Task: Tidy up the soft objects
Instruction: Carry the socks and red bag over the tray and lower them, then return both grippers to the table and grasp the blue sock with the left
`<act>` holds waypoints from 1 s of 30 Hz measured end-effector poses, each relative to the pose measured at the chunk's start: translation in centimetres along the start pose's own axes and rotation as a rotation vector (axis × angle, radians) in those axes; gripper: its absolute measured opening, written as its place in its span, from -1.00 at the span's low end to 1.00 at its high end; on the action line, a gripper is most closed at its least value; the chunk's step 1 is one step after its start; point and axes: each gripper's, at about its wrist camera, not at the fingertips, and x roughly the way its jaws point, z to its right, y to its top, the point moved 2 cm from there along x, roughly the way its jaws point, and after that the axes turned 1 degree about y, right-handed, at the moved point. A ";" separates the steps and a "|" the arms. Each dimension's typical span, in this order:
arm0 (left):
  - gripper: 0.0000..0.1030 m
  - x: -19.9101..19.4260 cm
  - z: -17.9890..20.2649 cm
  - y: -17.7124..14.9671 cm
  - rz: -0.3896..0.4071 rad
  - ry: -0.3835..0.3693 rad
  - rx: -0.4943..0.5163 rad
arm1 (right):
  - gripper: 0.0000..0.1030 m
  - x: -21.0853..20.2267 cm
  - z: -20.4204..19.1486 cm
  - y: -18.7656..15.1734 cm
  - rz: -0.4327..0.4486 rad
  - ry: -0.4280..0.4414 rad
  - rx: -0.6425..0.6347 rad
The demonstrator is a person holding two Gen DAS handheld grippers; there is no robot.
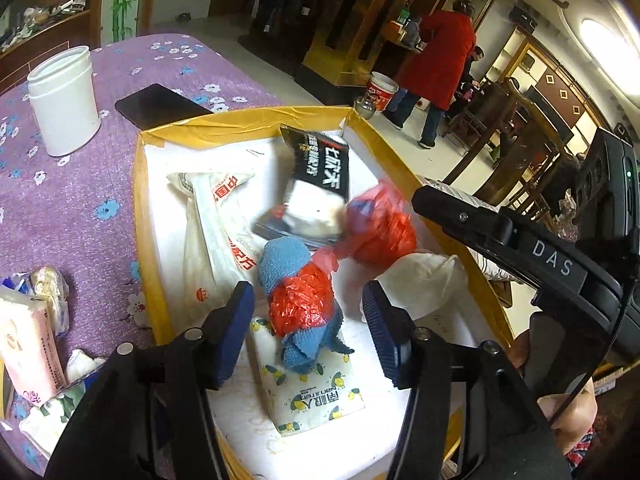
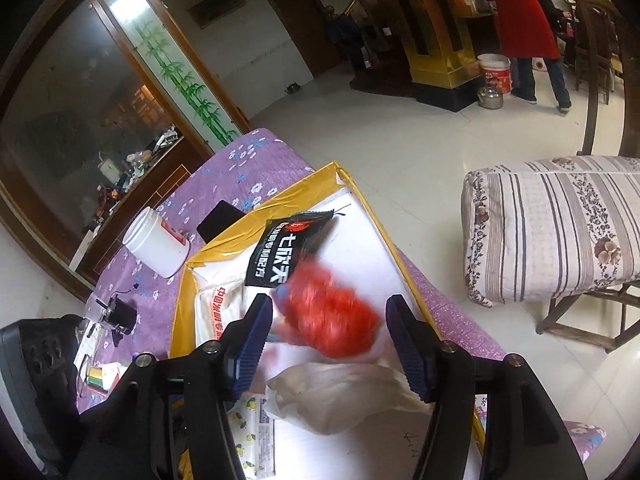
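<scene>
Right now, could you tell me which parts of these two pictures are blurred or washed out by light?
Left wrist view: the red plastic bag is smeared at its upper edge, while the blue cloth bundle is sharp; the ceiling lamp is blown out. Right wrist view: the same red bag is heavily motion-blurred, the black packet readable; straight edges bow in both.

I count one tray holding two red plastic bundles, three white packets, one black packet; beside it, one white jar and one phone.
</scene>
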 end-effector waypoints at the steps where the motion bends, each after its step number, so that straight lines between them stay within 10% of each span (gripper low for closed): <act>1: 0.06 -0.1 0.0 0.0 0.003 0.000 0.003 | 0.23 -0.2 -0.1 0.0 0.003 0.003 0.003; 30: 0.06 -10.6 -7.1 -3.4 0.124 -0.024 -0.049 | 0.38 -4.8 -11.5 -5.8 0.006 0.245 -0.117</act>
